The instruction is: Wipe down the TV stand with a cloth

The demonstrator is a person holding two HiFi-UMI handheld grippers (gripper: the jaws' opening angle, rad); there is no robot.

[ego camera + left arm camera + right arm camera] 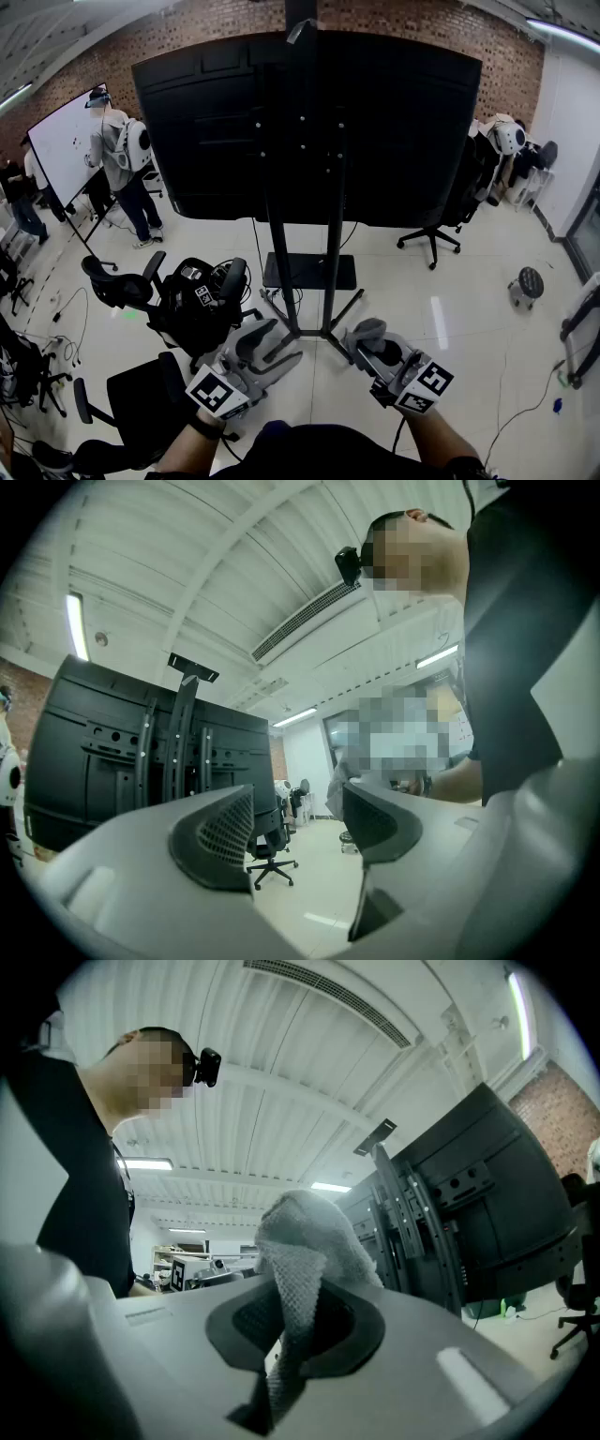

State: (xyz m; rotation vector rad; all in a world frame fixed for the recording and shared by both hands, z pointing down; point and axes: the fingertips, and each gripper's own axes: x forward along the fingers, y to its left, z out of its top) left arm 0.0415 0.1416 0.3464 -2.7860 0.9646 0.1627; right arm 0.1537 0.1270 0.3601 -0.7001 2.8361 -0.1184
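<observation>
The TV stand (302,281) is a black frame of two upright posts on splayed floor legs, carrying a big black TV (309,122) that I see from behind. My left gripper (279,345) hovers just short of the stand's left leg, open, with nothing between its jaws (295,832). In the left gripper view the stand (178,742) rises at the left. My right gripper (366,339) is near the right leg, shut on a grey cloth (367,329). The right gripper view has the cloth (305,1241) bunched above the gripper (295,1321), with the stand (412,1213) behind it.
Black office chairs (122,281) and a chair loaded with gear (202,300) crowd the floor at the left. Another chair (431,239) and a small stool (530,281) stand at the right. A person (117,159) works at a whiteboard (61,155) far left.
</observation>
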